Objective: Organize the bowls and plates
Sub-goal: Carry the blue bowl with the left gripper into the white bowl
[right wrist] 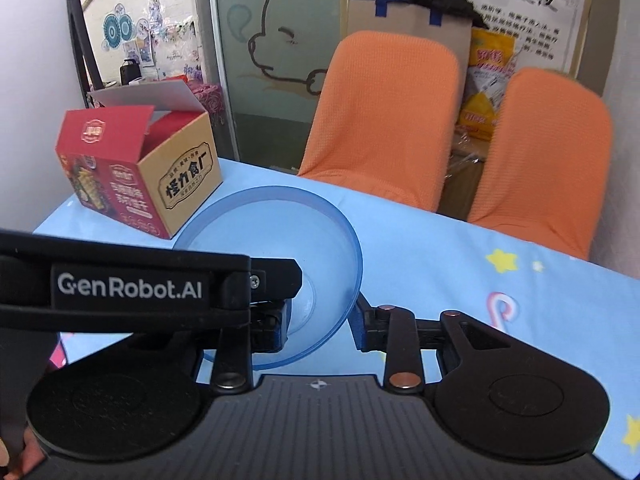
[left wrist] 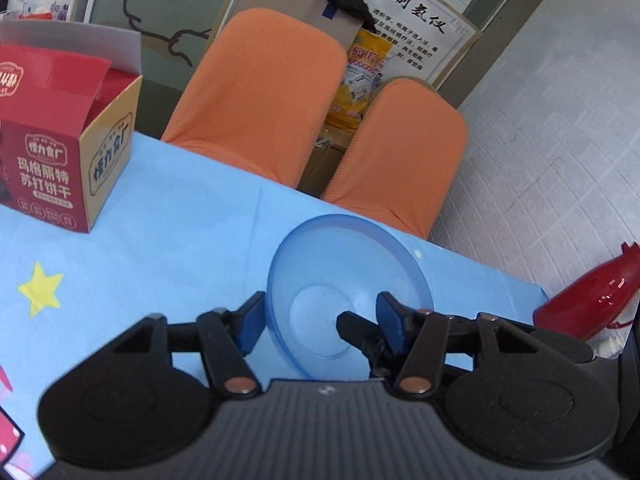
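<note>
A clear blue plastic bowl (left wrist: 344, 280) is tilted above the light blue tablecloth (left wrist: 160, 248). My left gripper (left wrist: 320, 320) has its jaws wide apart around the bowl's near rim; one blue pad is outside the rim, the other inside the bowl. The right gripper's black finger also reaches inside the bowl in this view. In the right wrist view the same bowl (right wrist: 280, 240) sits between the jaws of my right gripper (right wrist: 320, 316), whose pads press its rim from both sides. The left gripper's body (right wrist: 128, 286) crosses in front at the left.
An open red cracker box (left wrist: 60, 152) stands on the table's far left; it also shows in the right wrist view (right wrist: 140, 172). Two orange chairs (left wrist: 272, 100) stand behind the table's far edge. A red bottle (left wrist: 592, 300) lies at the right edge.
</note>
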